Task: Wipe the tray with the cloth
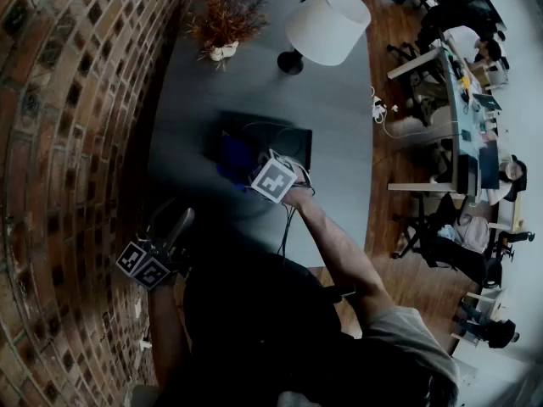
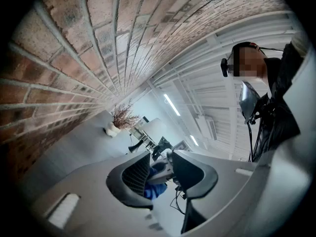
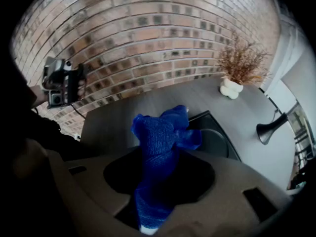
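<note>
Head view: one cloth (image 1: 229,156), perhaps one tray (image 1: 299,140)

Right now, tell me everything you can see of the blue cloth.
The cloth is bright blue, soft-looking, with a fine woven texture. It is crumpled into a bunch, not spread flat. The right gripper is shut on its lower part; the free folds stick out past the jaws toward the dark tray on the grey table. In the head view it lies over the tray's left end; whether it touches the tray is unclear.

head: overhead, down | left: level | right: down, close | shared: plant (image 1: 222,19)
</note>
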A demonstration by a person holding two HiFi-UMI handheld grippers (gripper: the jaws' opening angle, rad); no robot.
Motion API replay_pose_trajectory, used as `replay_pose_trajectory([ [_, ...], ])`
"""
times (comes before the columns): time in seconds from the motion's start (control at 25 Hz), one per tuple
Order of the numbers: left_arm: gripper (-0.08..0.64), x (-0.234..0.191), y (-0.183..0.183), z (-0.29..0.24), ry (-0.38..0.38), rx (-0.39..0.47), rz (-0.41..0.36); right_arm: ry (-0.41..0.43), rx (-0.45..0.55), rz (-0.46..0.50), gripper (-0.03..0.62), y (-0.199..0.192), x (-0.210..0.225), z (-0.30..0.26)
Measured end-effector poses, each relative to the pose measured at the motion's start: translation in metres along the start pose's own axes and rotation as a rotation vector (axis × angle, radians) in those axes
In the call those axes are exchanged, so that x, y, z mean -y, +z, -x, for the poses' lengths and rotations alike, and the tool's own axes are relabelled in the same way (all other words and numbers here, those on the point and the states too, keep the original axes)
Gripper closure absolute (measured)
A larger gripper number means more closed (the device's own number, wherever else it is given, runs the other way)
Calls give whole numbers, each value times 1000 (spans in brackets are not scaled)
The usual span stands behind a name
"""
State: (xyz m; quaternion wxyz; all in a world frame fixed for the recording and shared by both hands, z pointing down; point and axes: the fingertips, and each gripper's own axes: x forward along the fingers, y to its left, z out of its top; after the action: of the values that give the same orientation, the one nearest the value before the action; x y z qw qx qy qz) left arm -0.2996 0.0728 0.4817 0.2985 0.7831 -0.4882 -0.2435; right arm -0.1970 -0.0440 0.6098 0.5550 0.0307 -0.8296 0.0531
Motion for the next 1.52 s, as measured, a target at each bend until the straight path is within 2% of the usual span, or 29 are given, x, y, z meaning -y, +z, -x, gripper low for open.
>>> replay_pose_trajectory([
  [0.08, 430, 4, 3, -3, -6, -6, -7, -94, 31, -13, 425, 2, 19, 10],
  [0.2, 430, 14, 6, -12, -27, -2, -20, -313, 91, -96, 425, 7, 96, 31],
  [0.24, 430, 18, 5, -15, -36, -4, -25, -357, 99, -144, 425, 4, 123, 34],
  [0.28, 430, 21, 4, -17, -43, -10, -27, -362, 98, -192, 425, -1, 141, 30],
  [0.32, 430, 23, 1, -19, -49, -17, -28, -335, 94, -234, 425, -9, 147, 23],
  [0.4, 430, 27, -2, -20, -52, -32, -28, -243, 84, -255, 425, -20, 126, 9],
  [0.56, 430, 24, -5, -21, -36, -47, -27, -62, 20, -102, 426, -31, 32, 5],
  [0.6, 430, 24, -6, -22, -35, -49, -28, -39, 8, -83, 426, -35, 23, 9],
  [0.64, 430, 25, -6, -24, -38, -53, -31, -50, 6, -85, 426, -39, 27, 15],
  [0.68, 430, 28, -7, -27, -44, -58, -35, -102, 18, -104, 426, -43, 47, 26],
  [0.8, 430, 40, -7, -34, -61, -63, -47, -355, 84, -184, 426, -48, 142, 68],
  [0.84, 430, 42, -7, -35, -66, -64, -49, -395, 95, -210, 426, -52, 167, 73],
  [0.88, 430, 44, -8, -36, -70, -67, -51, -389, 99, -236, 426, -57, 180, 69],
  [0.92, 430, 46, -9, -38, -75, -71, -54, -346, 100, -254, 426, -61, 181, 58],
  [1.0, 430, 51, -11, -40, -83, -80, -61, -245, 91, -228, 426, -67, 156, 35],
  [1.08, 430, 55, -13, -41, -80, -89, -64, -188, 55, -131, 426, -67, 110, 28],
  [1.16, 430, 57, -13, -43, -72, -92, -63, -93, -12, -12, 428, -67, 58, 29],
  [1.2, 430, 58, -13, -43, -70, -93, -62, -49, -41, 29, 426, -67, 39, 31],
  [1.24, 430, 59, -14, -44, -69, -94, -63, -39, -53, 44, 426, -68, 34, 36],
  [1.28, 430, 61, -15, -45, -70, -97, -65, -77, -49, 38, 426, -68, 46, 45],
  [1.4, 430, 66, -16, -46, -74, -101, -75, -346, 7, -54, 426, -65, 136, 83],
  [1.44, 430, 67, -16, -46, -74, -101, -77, -411, 21, -89, 426, -66, 163, 92],
  [1.48, 430, 68, -17, -46, -74, -101, -77, -438, 29, -118, 426, -69, 183, 93],
  [1.52, 430, 68, -18, -45, -74, -102, -76, -430, 27, -138, 426, -75, 193, 88],
])
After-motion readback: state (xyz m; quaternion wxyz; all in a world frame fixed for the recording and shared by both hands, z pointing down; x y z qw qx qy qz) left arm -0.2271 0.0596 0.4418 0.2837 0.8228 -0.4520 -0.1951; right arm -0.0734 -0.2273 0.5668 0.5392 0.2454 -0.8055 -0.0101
